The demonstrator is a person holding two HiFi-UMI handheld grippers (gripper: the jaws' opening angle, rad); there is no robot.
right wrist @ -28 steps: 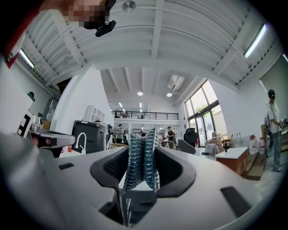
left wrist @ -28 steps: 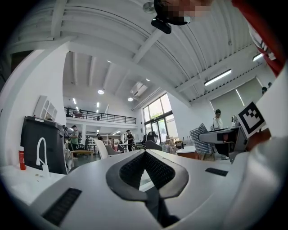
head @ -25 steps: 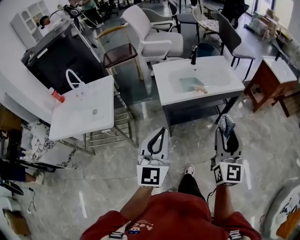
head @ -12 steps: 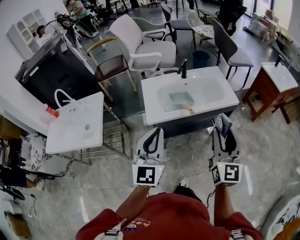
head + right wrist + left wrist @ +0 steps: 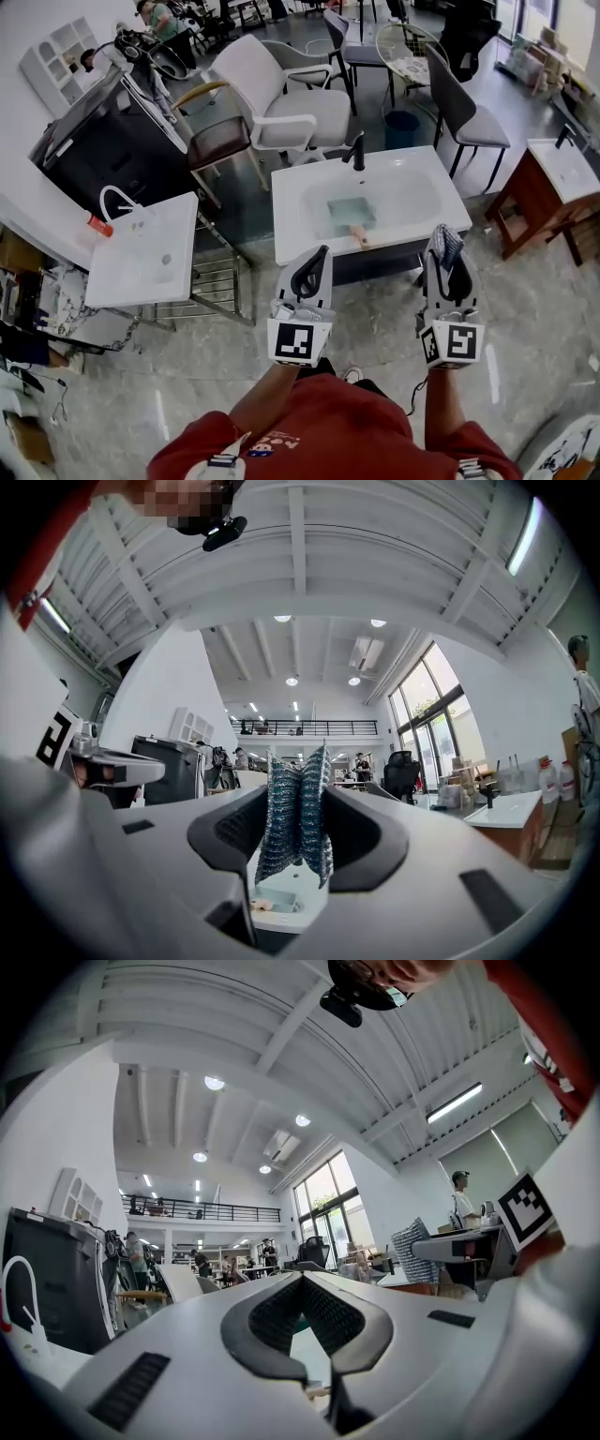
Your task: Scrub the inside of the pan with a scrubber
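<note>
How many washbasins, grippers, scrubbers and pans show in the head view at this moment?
washbasins: 3 (centre washbasin, left washbasin, right washbasin)
grippers: 2 (left gripper, right gripper)
scrubber: 1, between the right gripper's fingers
pan: 1, in the centre washbasin
total: 7

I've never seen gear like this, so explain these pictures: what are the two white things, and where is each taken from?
A person holds a two-jaw tool in each hand. One picture comes from a head camera looking down; the others from cameras riding on each tool. The left tool is shut and empty. The right tool grips a bluish mesh scrubber. Ahead stands a white sink holding water and what looks like a square pan with a wooden handle.
</note>
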